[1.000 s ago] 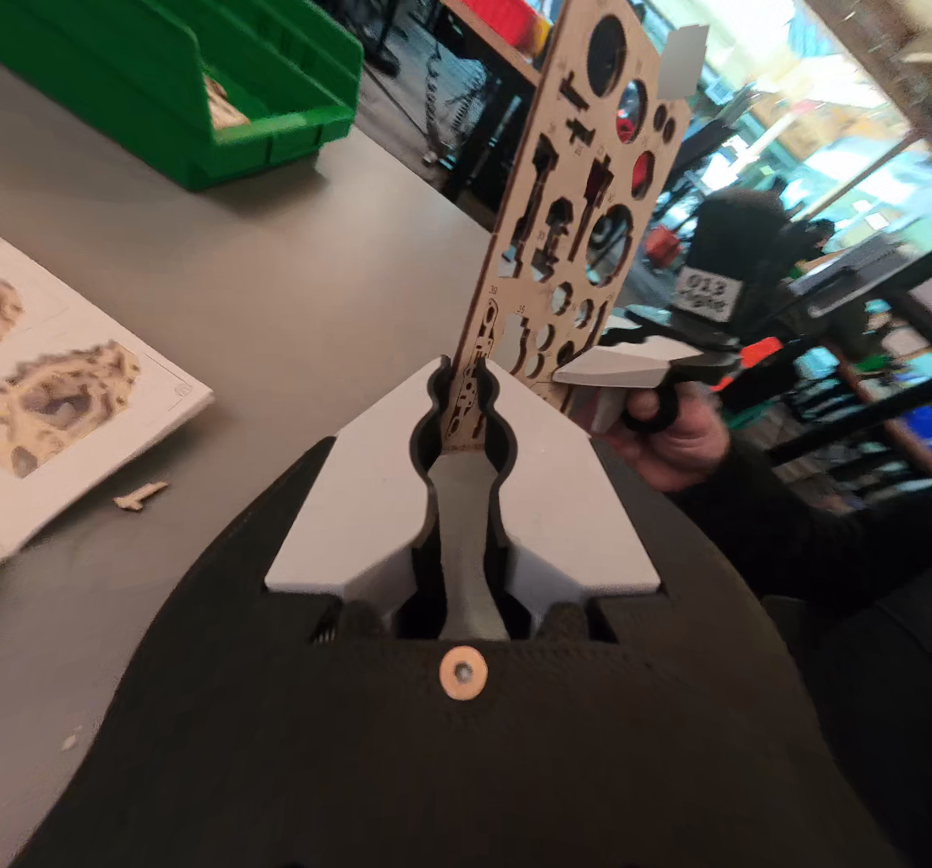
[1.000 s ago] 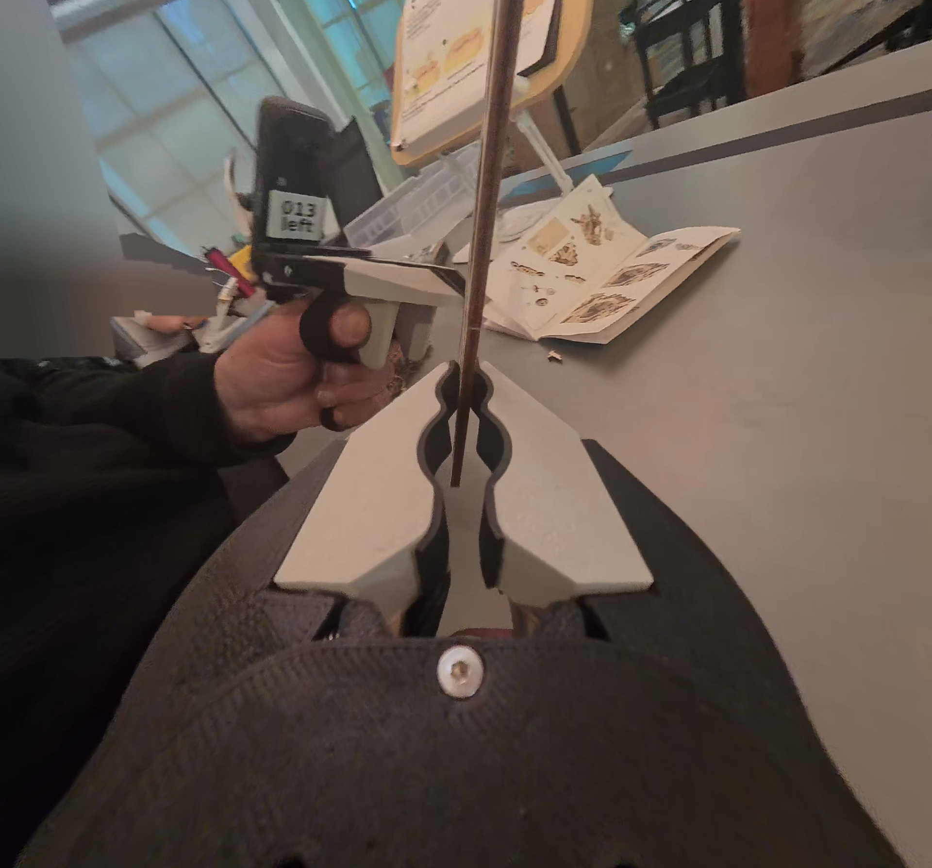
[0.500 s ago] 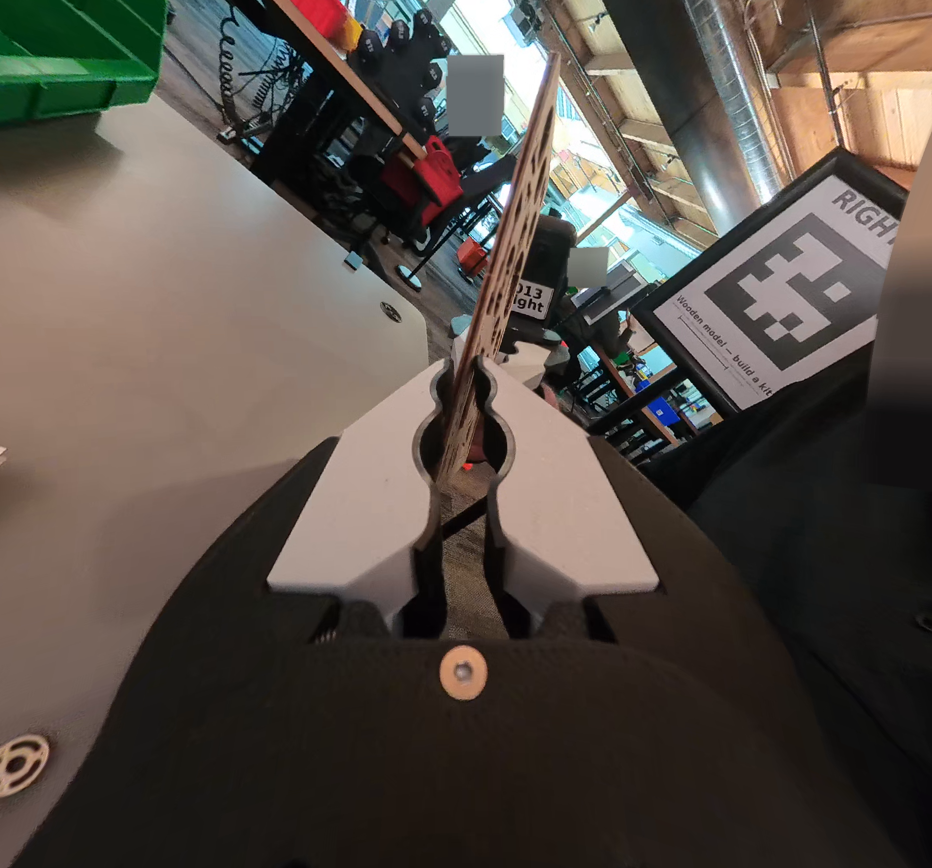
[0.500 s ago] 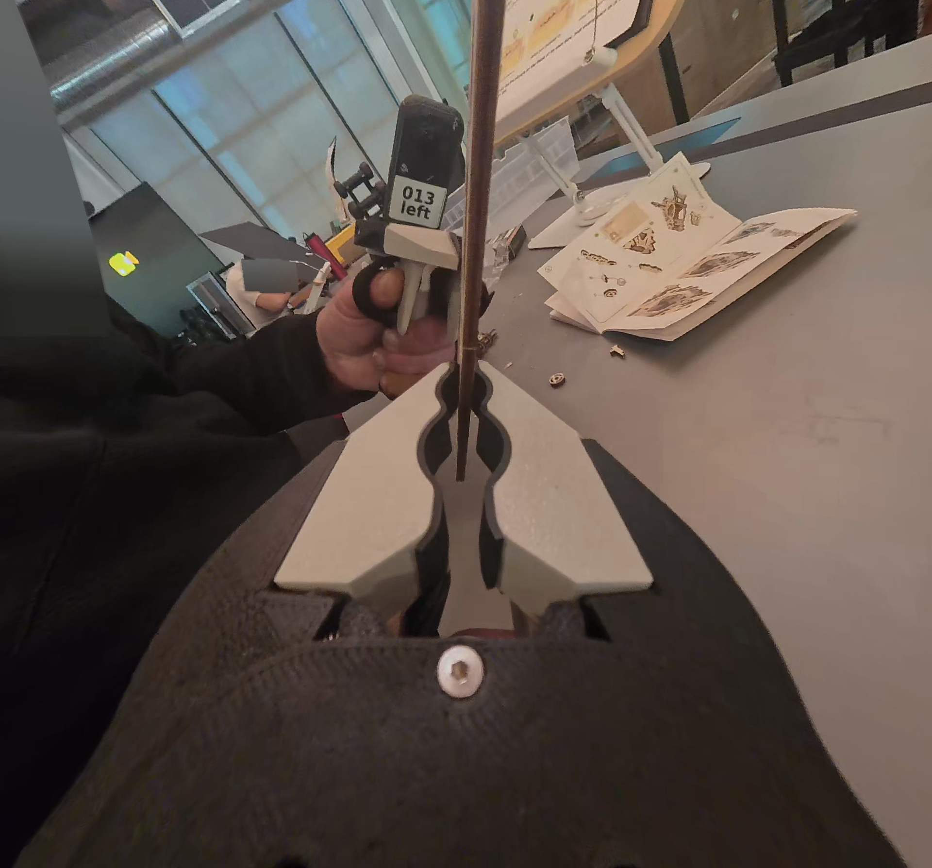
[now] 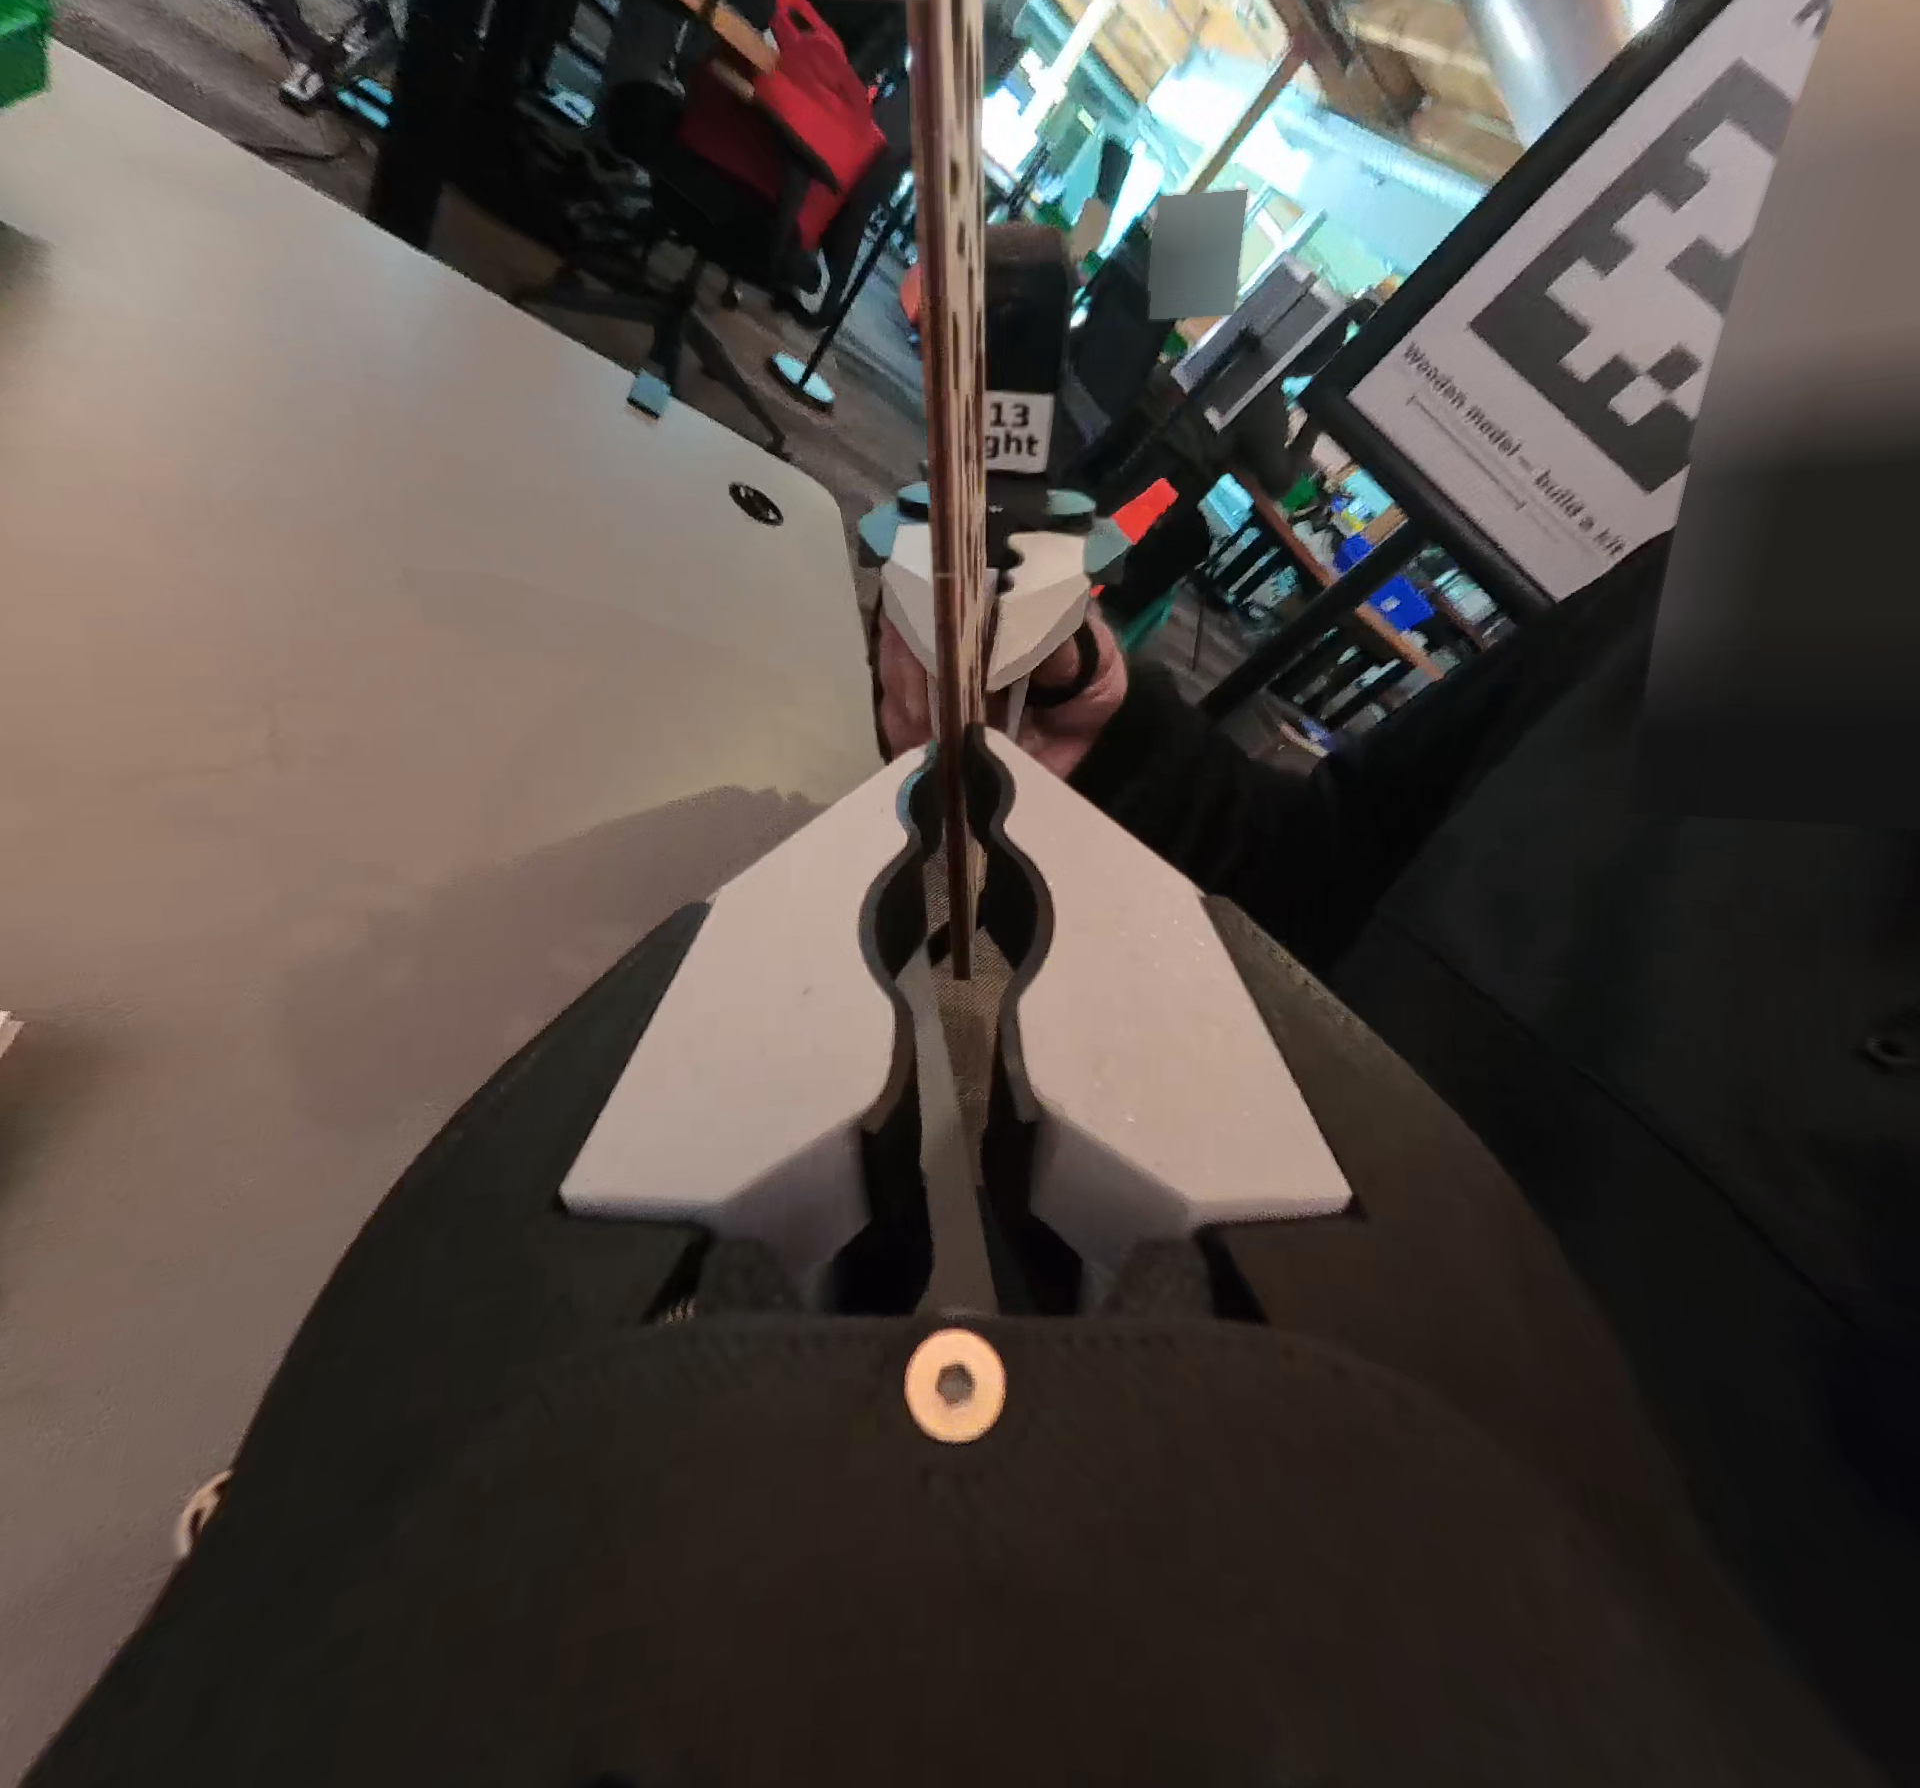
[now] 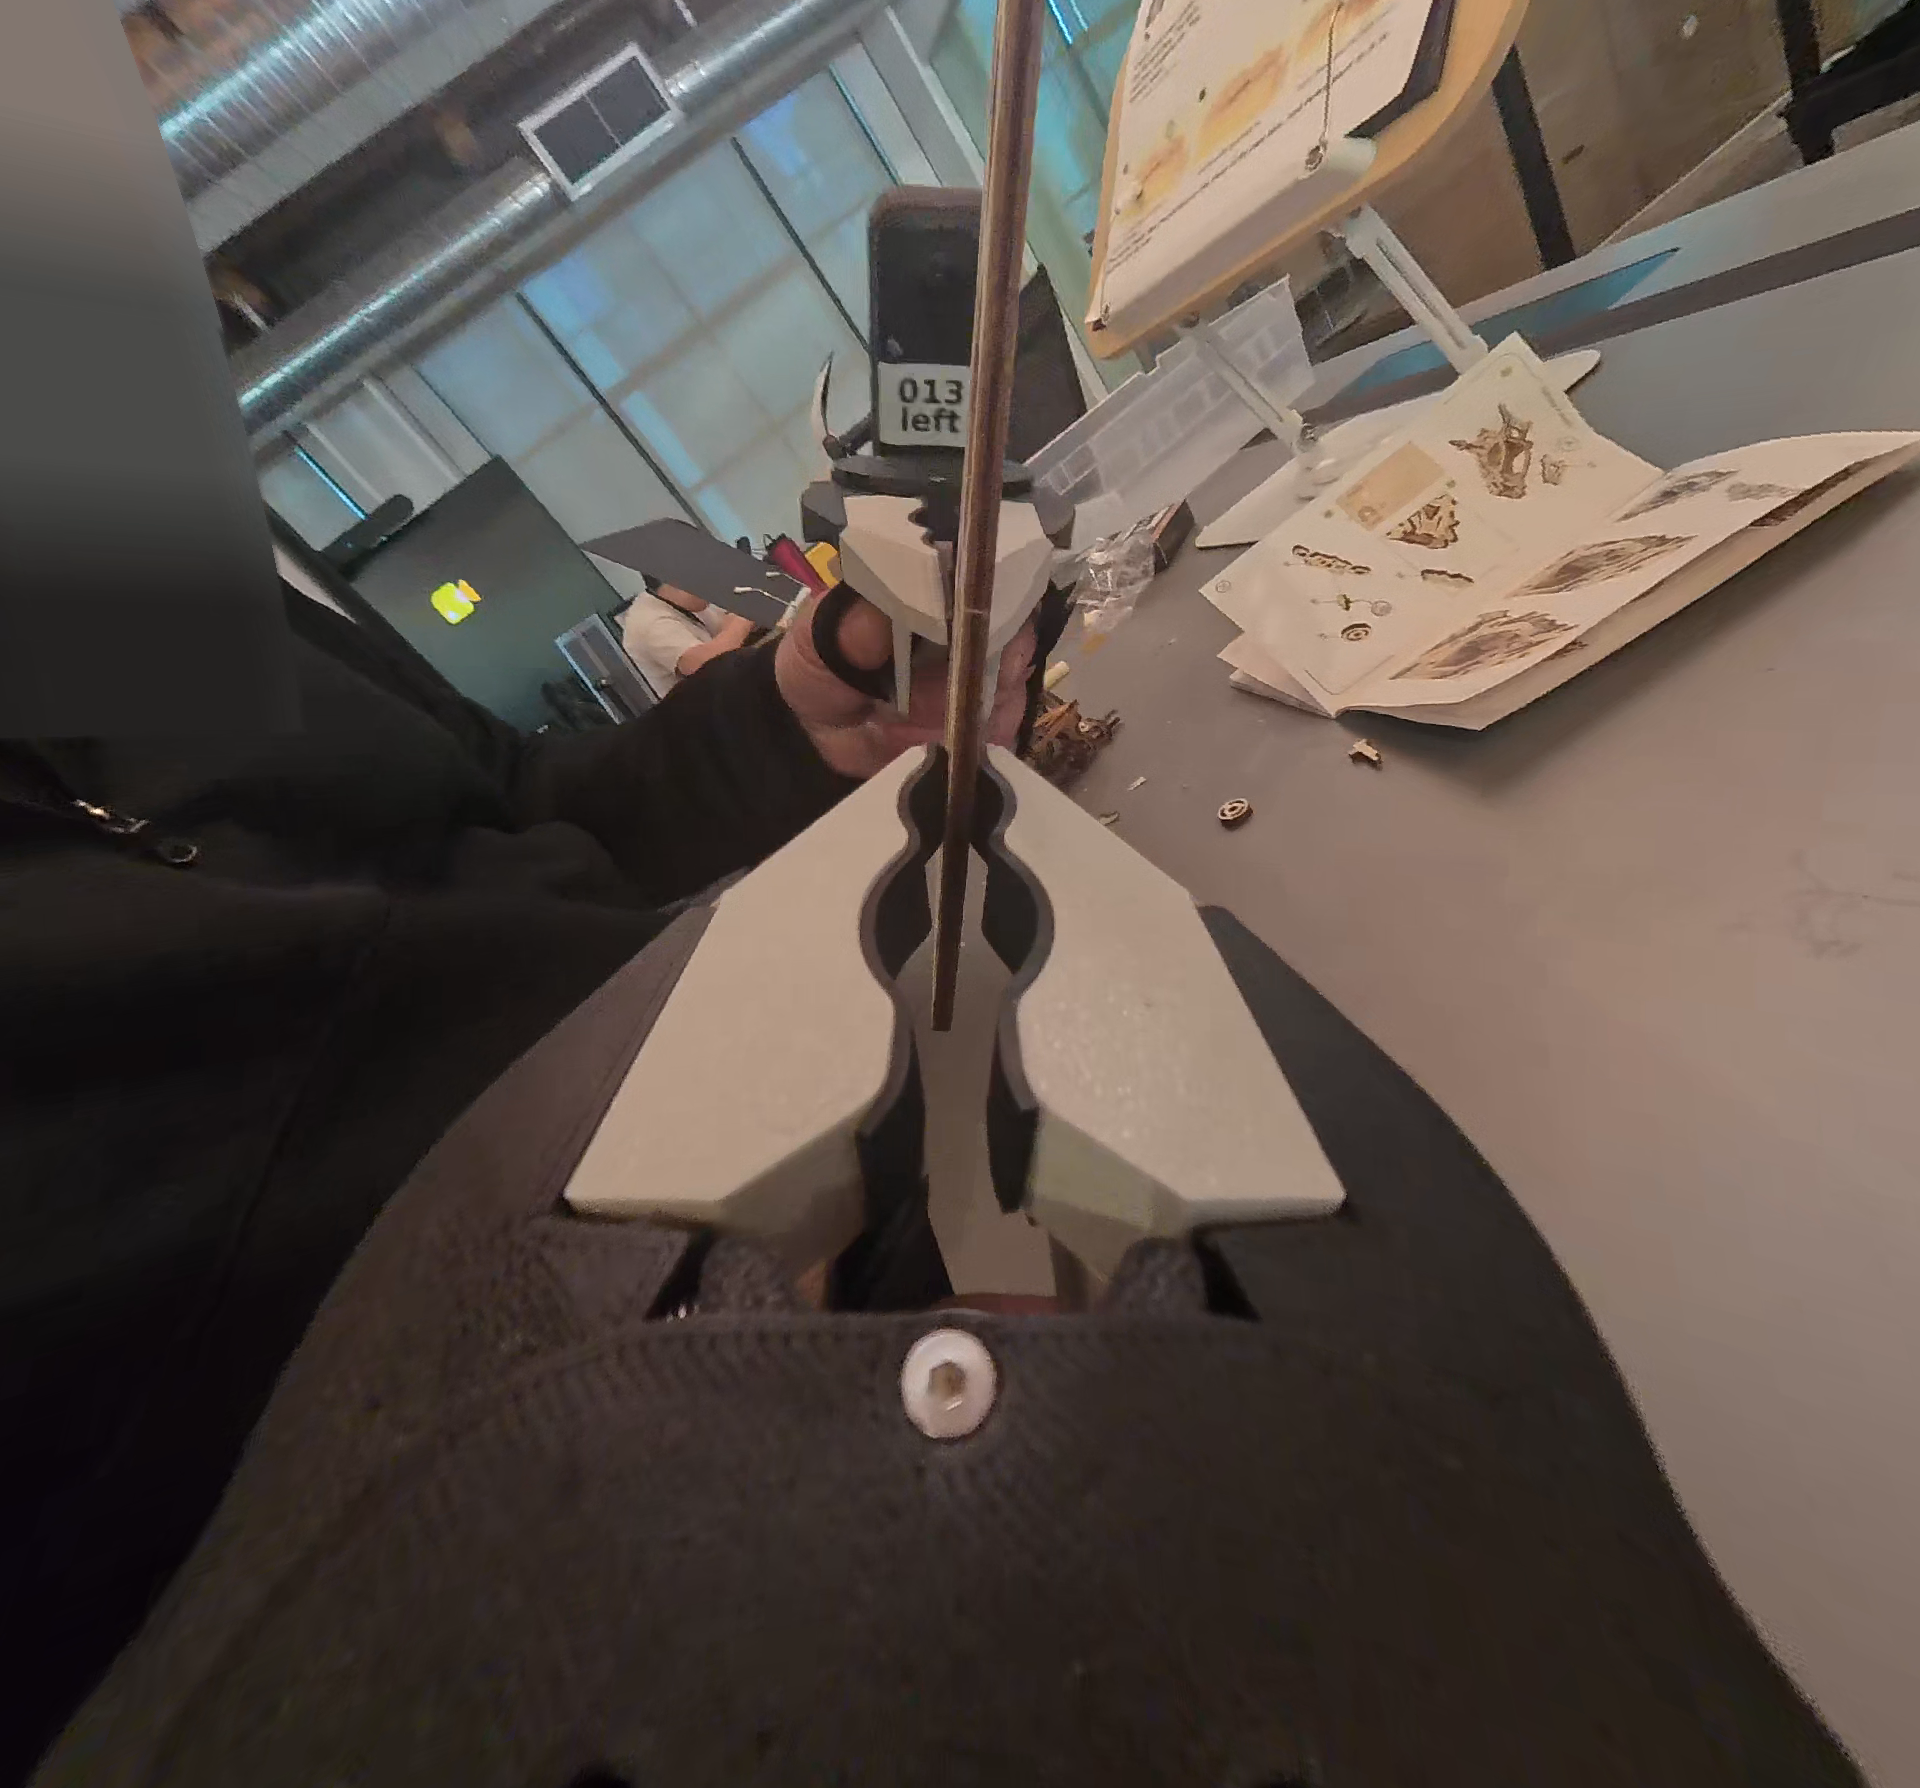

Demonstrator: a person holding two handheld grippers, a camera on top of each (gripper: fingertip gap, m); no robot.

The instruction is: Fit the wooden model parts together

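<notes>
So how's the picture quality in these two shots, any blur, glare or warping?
Left wrist view: the wooden sheet is sharp, the windows behind are blown out, and the table edge bows from the wide lens. Right wrist view: the booklet is crisp and the light even.

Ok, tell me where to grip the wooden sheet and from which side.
Grip the wooden sheet on its solid bottom border, one finger on each flat face, coming edge-on from below. It is thin, upright and full of cut-outs higher up, so the plain margin is probably strongest. Both the left gripper and right gripper hold it there.
</notes>
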